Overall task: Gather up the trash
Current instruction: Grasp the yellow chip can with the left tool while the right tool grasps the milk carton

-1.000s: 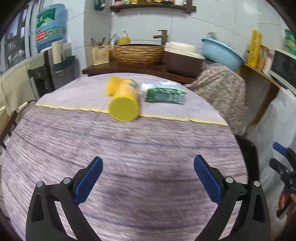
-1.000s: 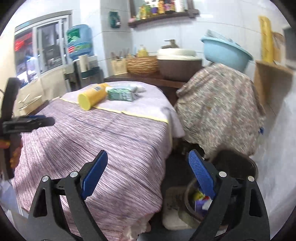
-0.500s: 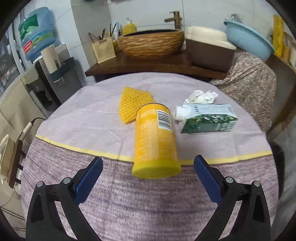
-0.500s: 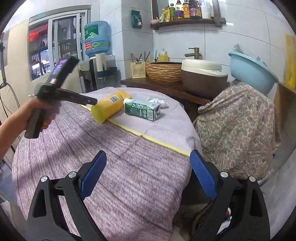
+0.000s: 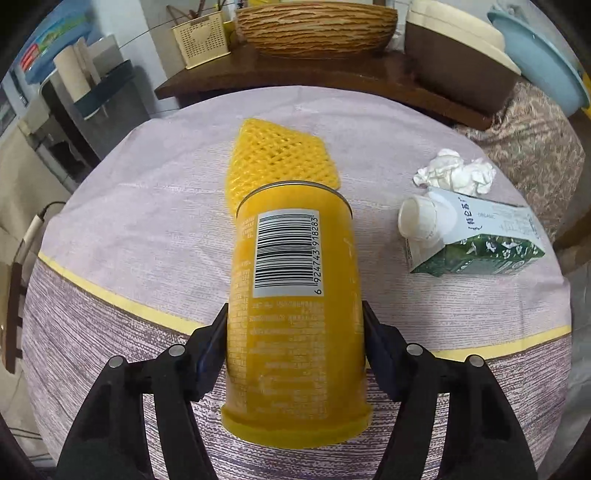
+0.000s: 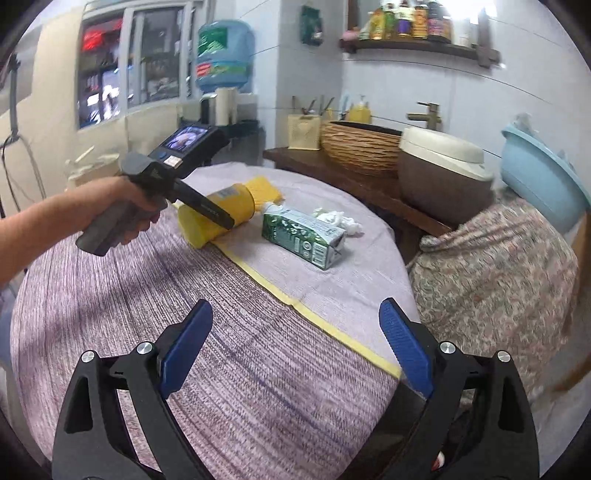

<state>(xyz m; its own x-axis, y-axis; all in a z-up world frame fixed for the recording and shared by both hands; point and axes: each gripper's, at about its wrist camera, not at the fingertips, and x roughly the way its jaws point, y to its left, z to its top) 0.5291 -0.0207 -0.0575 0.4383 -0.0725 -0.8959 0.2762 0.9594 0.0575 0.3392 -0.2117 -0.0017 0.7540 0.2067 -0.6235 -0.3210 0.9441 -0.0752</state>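
Observation:
A yellow canister (image 5: 295,295) lies on its side on the round clothed table (image 5: 147,206). My left gripper (image 5: 293,308) straddles it, jaws closing, fingers against both its sides. In the right wrist view a hand holds that gripper (image 6: 218,216) down on the canister (image 6: 240,203). Behind the canister lies a yellow foam net (image 5: 280,155). To its right lie a green milk carton (image 5: 476,243) and a crumpled tissue (image 5: 458,173). My right gripper (image 6: 295,306) hangs open over the table's near edge, nothing between its fingers, with the carton (image 6: 303,236) ahead of it.
Behind the table a wooden counter (image 5: 295,79) carries a wicker basin (image 5: 314,29) and a brown pot with a cream lid (image 5: 454,48). At the right, a blue tub (image 6: 543,177) sits on a floral-covered object (image 6: 498,266). A water dispenser (image 6: 225,55) stands far left.
My left gripper has moved forward across the table and down onto the yellow canister, and its jaws have narrowed onto its sides. My right gripper has swung from the floor bin up toward the table.

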